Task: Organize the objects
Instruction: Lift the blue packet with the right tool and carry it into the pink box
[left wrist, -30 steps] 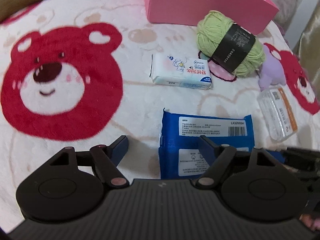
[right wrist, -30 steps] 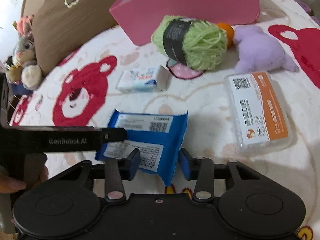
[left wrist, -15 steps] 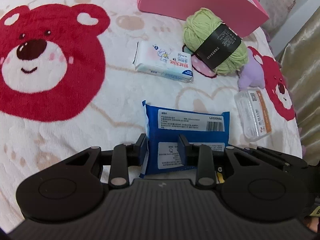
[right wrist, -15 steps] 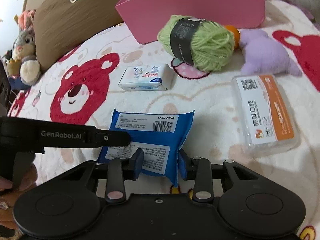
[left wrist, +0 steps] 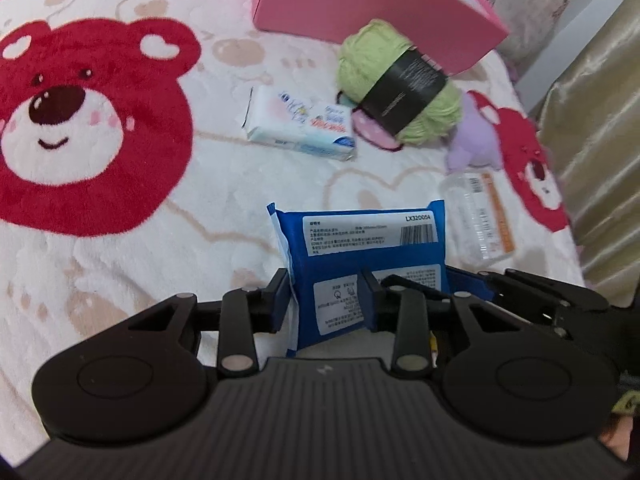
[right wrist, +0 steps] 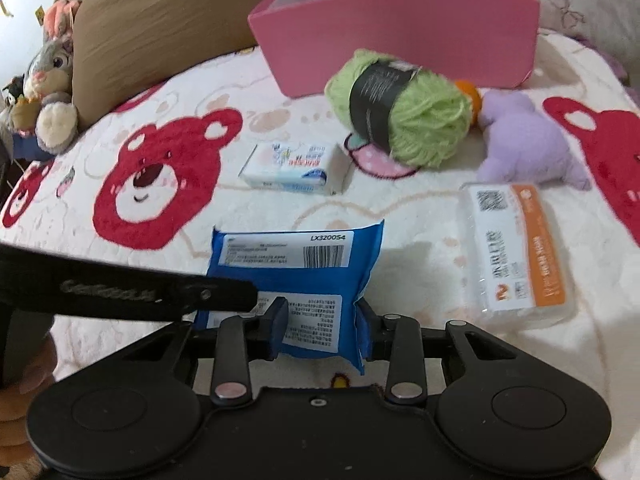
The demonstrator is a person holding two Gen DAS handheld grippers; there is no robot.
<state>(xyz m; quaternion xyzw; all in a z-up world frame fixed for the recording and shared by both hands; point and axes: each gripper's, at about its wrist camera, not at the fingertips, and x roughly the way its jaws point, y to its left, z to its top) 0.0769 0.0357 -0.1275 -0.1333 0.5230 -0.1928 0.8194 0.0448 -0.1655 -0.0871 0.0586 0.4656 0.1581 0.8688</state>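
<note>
Grippers hold one blue wipes packet (left wrist: 368, 256) between them, low and central on a cream blanket (left wrist: 160, 264) printed with red bears. The left gripper (left wrist: 324, 300) has its fingers pressed on the packet's near left edge; the right gripper (right wrist: 322, 326) pinches the near right corner, which looks slightly raised.

Judging by this, the step in hand is picking up the packet, with the grasp made and the lift just starting. The next move likely calls for raising both hands together and carrying the packet forward to the pink box (right wrist: 400, 40), which stands open at the far side. The soft packet may sag or twist if the two hands part.

Between packet and box lie a white tissue pack (right wrist: 296, 168) and a ball of green yarn (right wrist: 404, 112) with a black band; the yarn sits just in front of the box wall and stands most in the way. Beside it rests a purple plush toy (right wrist: 524, 140), and a clear case with an orange label (right wrist: 520, 252) lies to the right. A brown pillow (right wrist: 160, 20) and a rabbit plush (right wrist: 52, 72) sit far left.
</note>
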